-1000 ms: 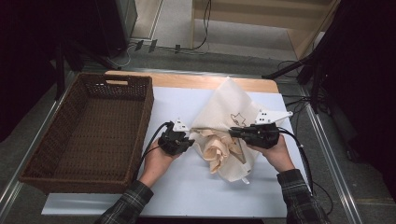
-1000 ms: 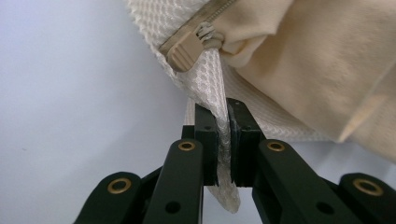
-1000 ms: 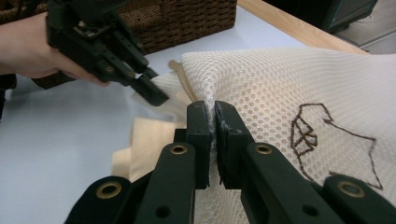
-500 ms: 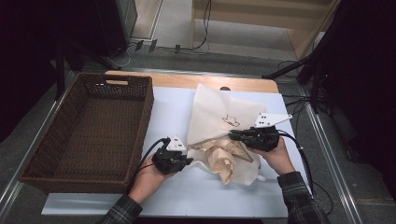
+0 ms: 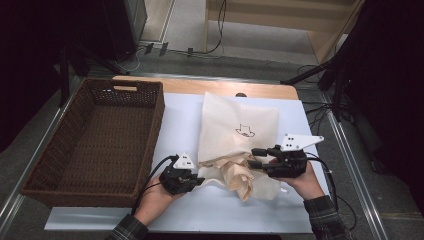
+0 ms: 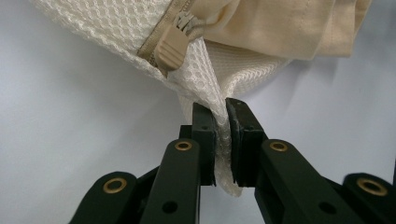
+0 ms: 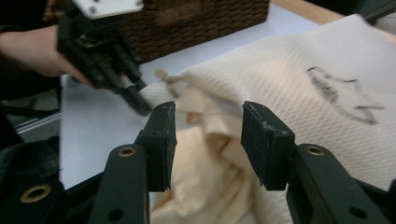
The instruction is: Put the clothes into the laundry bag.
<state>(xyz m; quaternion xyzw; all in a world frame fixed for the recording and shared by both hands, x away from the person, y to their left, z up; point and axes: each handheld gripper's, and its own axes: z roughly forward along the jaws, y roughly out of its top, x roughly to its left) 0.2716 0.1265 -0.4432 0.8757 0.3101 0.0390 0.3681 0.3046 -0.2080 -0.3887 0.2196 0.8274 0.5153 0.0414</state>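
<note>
Item: white mesh laundry bag (image 5: pixel 235 135), zippered, beige cloth (image 5: pixel 240 175) spilling from its mouth; lies just right of the wicker basket (image 5: pixel 95 145) on the table (image 5: pixel 180 125). Soft, light, limp; best pinched at hem. Left tongs (image 6: pixel 222 140) clamped on mesh corner. Right tongs (image 7: pixel 208 140) wide apart, empty, over the cloth.

Mesh laundry bag (image 5: pixel 235 132): white waffle-weave netting, beige plastic zip pull (image 6: pixel 169 44). Garment (image 5: pixel 239 172): smooth matt cream cloth. Basket (image 5: pixel 95 145): dark brown woven wicker. Table cover (image 5: pixel 180 115): smooth matt white. Left gripper (image 6: pixel 222 122): matt black plastic, brass-coloured rivets.
</note>
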